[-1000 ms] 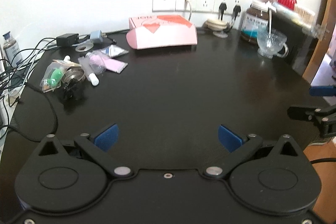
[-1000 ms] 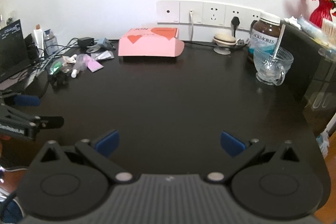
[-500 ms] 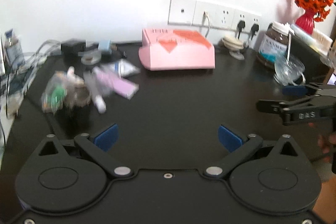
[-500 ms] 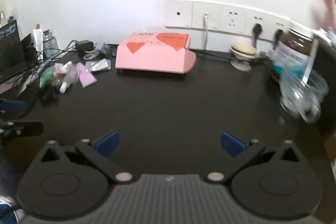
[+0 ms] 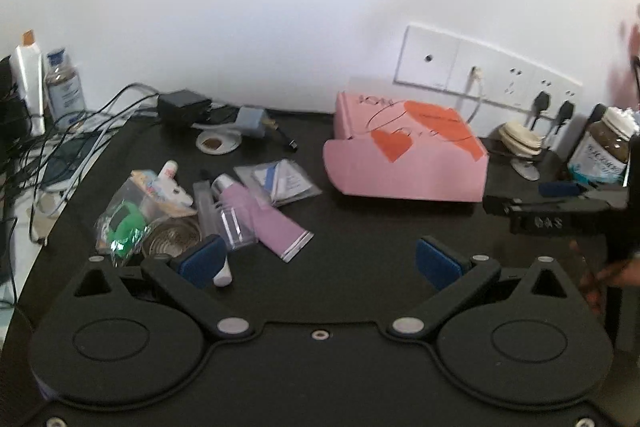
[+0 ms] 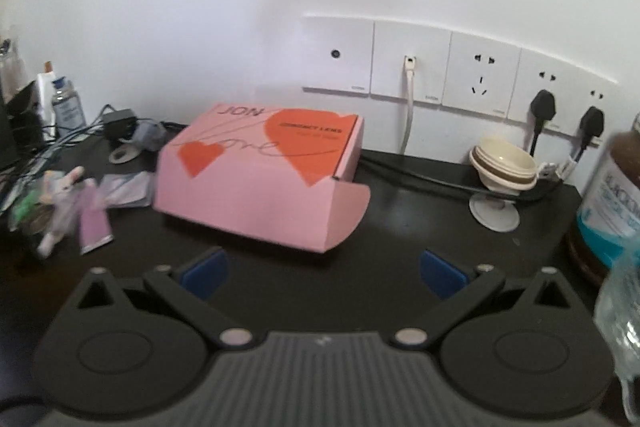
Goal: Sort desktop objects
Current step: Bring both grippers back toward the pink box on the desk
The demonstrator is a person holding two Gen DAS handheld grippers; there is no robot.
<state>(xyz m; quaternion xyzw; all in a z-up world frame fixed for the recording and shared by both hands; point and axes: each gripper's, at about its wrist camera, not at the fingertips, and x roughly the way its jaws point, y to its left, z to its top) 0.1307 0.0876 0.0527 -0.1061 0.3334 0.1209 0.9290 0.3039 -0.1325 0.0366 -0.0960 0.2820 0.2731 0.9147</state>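
Note:
A pink box with red hearts lies closed at the back of the black desk. Left of it is a heap of small items: a lilac tube, a clear vial, a white tube, a green packet, a metal tin and foil sachets. My left gripper is open just in front of the heap, its left pad over the white tube. My right gripper is open, close in front of the pink box, empty.
Cables, a black adapter and two bottles crowd the back left. Wall sockets with plugs, a cream holder on a suction base, a brown jar and a glass cup stand at the right.
Both grippers have moved forward across the desk: the left toward the heap of small items, the right toward the pink box. Both stay open and empty.

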